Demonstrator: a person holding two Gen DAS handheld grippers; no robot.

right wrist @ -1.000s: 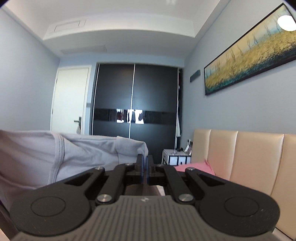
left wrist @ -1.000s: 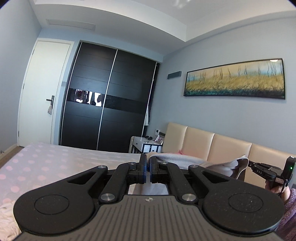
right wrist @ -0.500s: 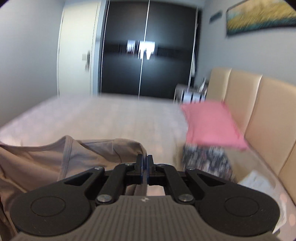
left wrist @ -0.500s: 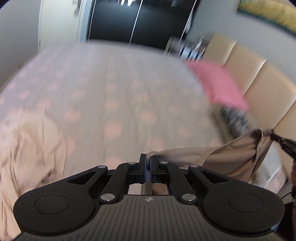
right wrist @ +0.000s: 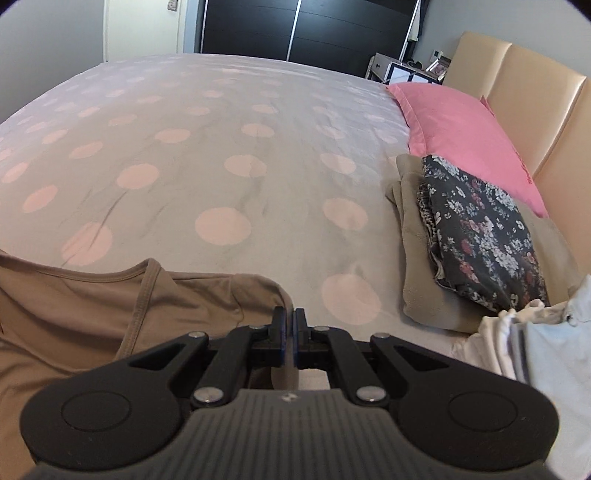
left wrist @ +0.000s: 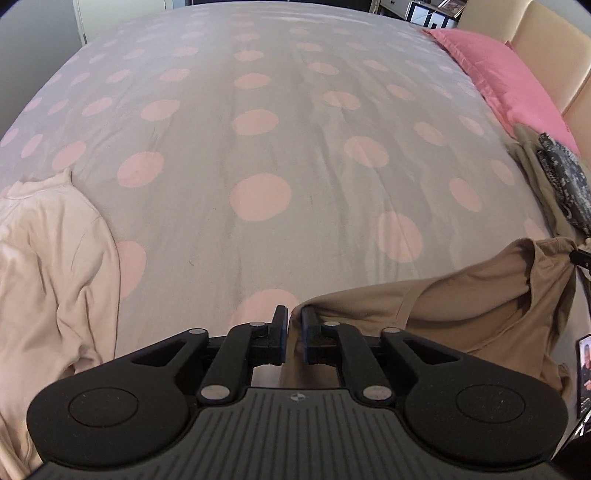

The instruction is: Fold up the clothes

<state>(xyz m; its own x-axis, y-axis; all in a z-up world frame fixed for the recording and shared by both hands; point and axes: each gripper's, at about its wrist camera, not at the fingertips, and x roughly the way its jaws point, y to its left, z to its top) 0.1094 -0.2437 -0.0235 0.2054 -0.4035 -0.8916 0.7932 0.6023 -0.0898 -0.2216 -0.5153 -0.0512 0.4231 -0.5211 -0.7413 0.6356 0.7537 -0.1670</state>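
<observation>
Laying the tan top (left wrist: 480, 310) onto the dotted bedspread (left wrist: 258, 147), near edge. Left gripper (left wrist: 293, 325) & right gripper (right wrist: 289, 325) each w/ cloth between jaws, both opening. I'd say release step; next I smooth it flat before 1st fold.

A wide bed under a grey cover with pink dots (left wrist: 258, 155) fills the room. A padded beige headboard (right wrist: 517, 85) lines its right side. Beyond stand a black sliding-door wardrobe (right wrist: 306, 26), a white door (right wrist: 144, 26) and a small white bedside table (right wrist: 399, 70).
</observation>
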